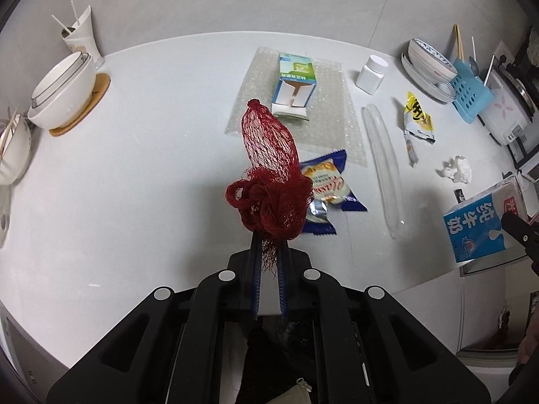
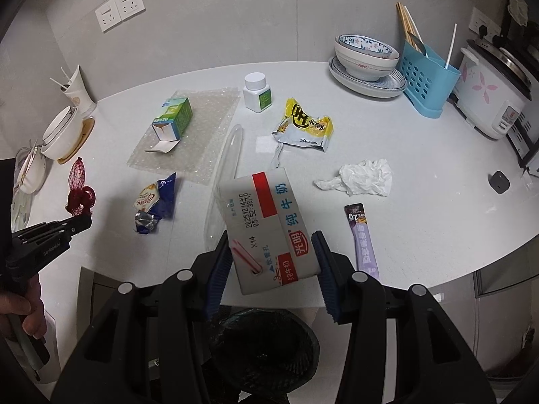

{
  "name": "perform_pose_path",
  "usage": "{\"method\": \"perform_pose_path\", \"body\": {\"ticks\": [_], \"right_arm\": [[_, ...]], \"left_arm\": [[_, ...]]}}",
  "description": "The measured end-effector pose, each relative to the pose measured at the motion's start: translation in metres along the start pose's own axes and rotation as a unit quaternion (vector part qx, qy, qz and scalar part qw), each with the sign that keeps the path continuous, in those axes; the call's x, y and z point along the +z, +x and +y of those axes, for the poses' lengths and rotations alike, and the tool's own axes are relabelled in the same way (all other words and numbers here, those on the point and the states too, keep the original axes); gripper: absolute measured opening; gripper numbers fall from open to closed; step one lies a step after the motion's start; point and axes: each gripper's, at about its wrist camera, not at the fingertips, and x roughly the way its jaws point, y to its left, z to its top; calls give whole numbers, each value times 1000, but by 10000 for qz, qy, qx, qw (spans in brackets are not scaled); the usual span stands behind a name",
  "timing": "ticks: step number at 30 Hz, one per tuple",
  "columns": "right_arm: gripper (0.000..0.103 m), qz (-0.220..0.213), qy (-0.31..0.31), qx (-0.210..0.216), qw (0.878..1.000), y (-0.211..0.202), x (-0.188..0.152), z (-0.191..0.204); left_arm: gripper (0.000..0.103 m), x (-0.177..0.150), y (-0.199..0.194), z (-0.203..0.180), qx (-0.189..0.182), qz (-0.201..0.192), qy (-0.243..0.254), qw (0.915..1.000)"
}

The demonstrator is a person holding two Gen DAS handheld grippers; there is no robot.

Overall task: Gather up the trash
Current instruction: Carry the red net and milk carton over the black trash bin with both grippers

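- Pinching red net [image 1: 269, 181] in narrow jaws of left gripper [image 1: 268, 252], lifted above table [image 1: 134, 168].
- Clamping milk carton [image 2: 266, 225] between jaws of right gripper [image 2: 273, 252], over table edge above black bin [image 2: 266, 346].
- Leaving blue wrapper [image 2: 158, 198], yellow wrapper [image 2: 305, 126], tissue [image 2: 363, 176], sachet [image 2: 363, 239] lying on table.

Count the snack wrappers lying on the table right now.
2: a blue wrapper near the front, beside the bubble wrap, and a yellow wrapper farther back, near the white bottle. Others may be hidden.
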Motion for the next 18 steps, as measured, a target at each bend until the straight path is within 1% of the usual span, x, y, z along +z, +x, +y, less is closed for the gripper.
{"method": "perform_pose_path", "body": {"ticks": [7, 11, 18], "right_arm": [[45, -14, -29, 47, 10000, -14, -19, -6], [45, -36, -77, 40, 10000, -23, -31, -10], [45, -45, -109, 24, 9999, -37, -50, -18]], "left_arm": [[8, -26, -16, -14, -35, -62, -44, 10000], [8, -38, -25, -24, -8, -146, 16, 9999], [7, -59, -35, -40, -111, -180, 42, 9998]]}}
